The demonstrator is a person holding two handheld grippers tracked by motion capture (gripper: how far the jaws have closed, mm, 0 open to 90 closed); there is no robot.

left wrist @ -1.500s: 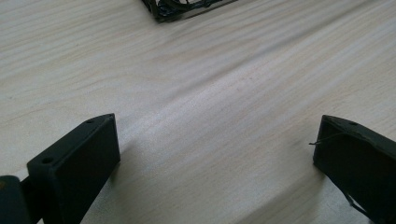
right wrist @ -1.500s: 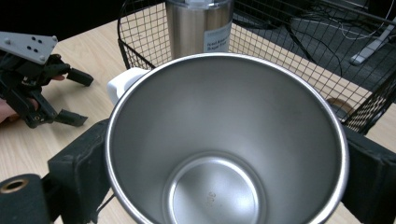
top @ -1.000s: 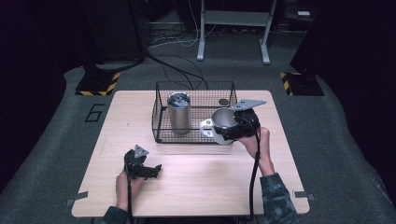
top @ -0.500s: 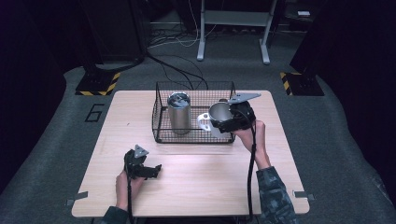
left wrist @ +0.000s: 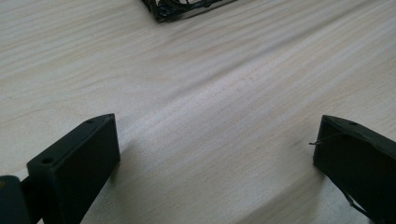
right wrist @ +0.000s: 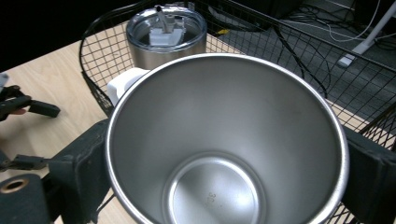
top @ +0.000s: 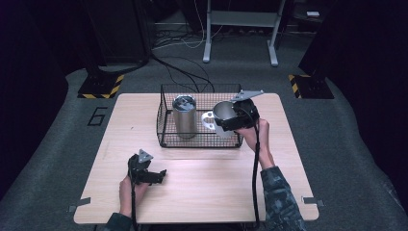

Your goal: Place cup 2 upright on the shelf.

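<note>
With the right tongs [top: 230, 118] clamped around the steel mug [top: 221, 115] over the basket [top: 166, 130], beside the tumbler [top: 184, 115], lower it level and clear of the wire rim, while the left tongs [top: 156, 175] rest gaping on the worktop [top: 202, 183].

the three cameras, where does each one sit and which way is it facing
High view: above the person's side, looking forward and down on the table; both forearms, left gripper, right gripper.
Left gripper view: on the left gripper, facing bare tabletop between open fingers.
Right gripper view: on the right gripper, looking into the steel mug it clamps.
Shared: wire basket, lidded tumbler.
</note>
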